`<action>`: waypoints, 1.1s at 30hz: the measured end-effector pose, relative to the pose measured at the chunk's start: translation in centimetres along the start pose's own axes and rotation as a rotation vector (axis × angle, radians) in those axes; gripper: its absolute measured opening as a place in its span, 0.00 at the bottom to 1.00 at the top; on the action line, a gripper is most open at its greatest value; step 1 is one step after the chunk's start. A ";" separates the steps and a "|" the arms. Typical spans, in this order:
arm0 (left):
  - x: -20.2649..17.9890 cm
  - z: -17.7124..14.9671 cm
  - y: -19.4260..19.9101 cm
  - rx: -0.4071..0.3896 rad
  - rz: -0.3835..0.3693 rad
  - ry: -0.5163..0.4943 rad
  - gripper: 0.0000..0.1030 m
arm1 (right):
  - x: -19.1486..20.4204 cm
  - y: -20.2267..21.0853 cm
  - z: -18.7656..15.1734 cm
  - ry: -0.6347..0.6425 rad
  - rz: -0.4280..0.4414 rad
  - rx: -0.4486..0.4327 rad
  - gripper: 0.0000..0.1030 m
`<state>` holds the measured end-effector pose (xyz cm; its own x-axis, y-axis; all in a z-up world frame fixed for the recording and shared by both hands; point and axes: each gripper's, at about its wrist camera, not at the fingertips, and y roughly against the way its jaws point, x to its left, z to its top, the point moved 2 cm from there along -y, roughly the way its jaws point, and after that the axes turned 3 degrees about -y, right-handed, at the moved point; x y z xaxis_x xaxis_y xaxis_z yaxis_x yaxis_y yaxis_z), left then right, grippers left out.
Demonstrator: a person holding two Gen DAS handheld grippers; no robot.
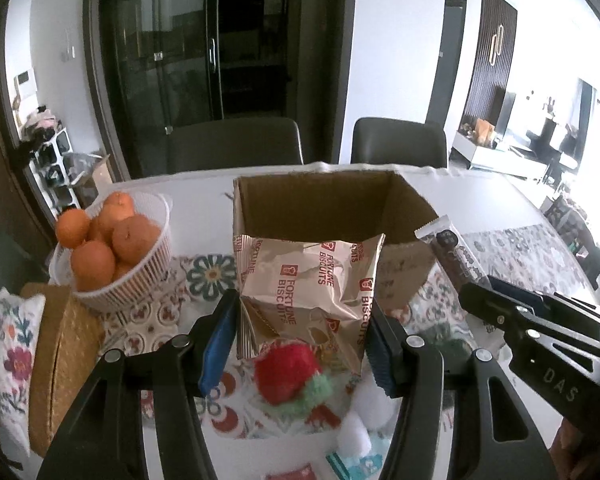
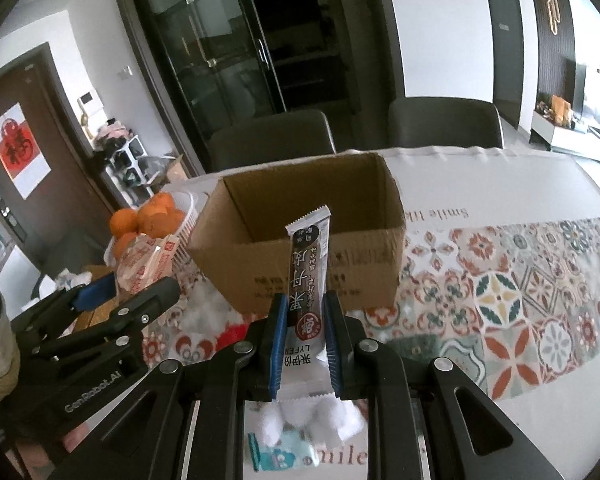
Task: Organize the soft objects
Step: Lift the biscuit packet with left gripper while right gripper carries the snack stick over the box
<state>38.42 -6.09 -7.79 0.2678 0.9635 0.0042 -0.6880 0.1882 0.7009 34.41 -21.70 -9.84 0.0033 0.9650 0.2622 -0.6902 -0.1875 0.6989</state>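
- Left gripper is pinching a biscuit bag between its blue pads, held up in the air just in front of the box.
- Bag is crinkly and gold-tan with red "FORTUNE BISCUITS" print; it covers part of the box's near wall from this view.
- Right gripper has its jaws pressed tight on a thin snack bar, brown wrapper with white ends, standing upright and tipped a bit toward the box.
- From the right wrist view the bar's top end overlaps the box opening, so it's up near the near rim, can't tell if it's actually over it.
- Box is plain brown cardboard, open at the top, and what shows of the inside looks bare.
- Below the bag, nearer than the box, a red and green fuzzy thing lies on the cloth, blurry, plus white cotton puffs and a small teal packet beside it.
- Cloth has a colourful tile pattern and runs under the box and off to its right.
- Left of the box sits a white basket of oranges, close to it but not touching as far as I can see.
- Further left of that, a woven tan thing and a floral piece of fabric.
- Behind the box, two dark chairs at the far edge of the table.
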 end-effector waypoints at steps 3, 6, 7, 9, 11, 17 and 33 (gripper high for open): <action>0.3 1.2 -0.4 -0.014 0.004 -0.005 0.56 | 0.2 -0.4 1.1 0.003 0.007 -0.011 0.19; 0.5 2.4 -0.6 -0.029 0.011 -0.017 0.56 | 0.2 -0.7 1.9 0.008 0.009 -0.025 0.19; 0.6 2.9 -0.8 -0.034 0.013 -0.021 0.56 | 0.2 -0.9 2.4 0.009 0.006 -0.030 0.19; 0.6 3.6 -1.1 -0.039 0.013 -0.025 0.56 | 0.2 -1.1 3.1 0.010 0.009 -0.037 0.19; 0.8 4.4 -1.6 -0.039 0.011 -0.022 0.56 | 0.2 -1.4 4.0 0.011 0.009 -0.039 0.19; 1.3 6.3 -3.6 -0.021 0.009 -0.019 0.56 | 0.5 -2.8 6.5 0.038 0.000 -0.049 0.19; 1.7 9.7 -11.2 0.126 -0.017 -0.023 0.57 | -0.8 -9.3 10.6 0.035 -0.009 0.062 0.19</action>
<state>53.13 -8.43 -8.73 0.2955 0.9553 0.0070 -0.5932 0.1778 0.7852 48.53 -22.66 -9.51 -0.0169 0.9723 0.2332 -0.6437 -0.1890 0.7415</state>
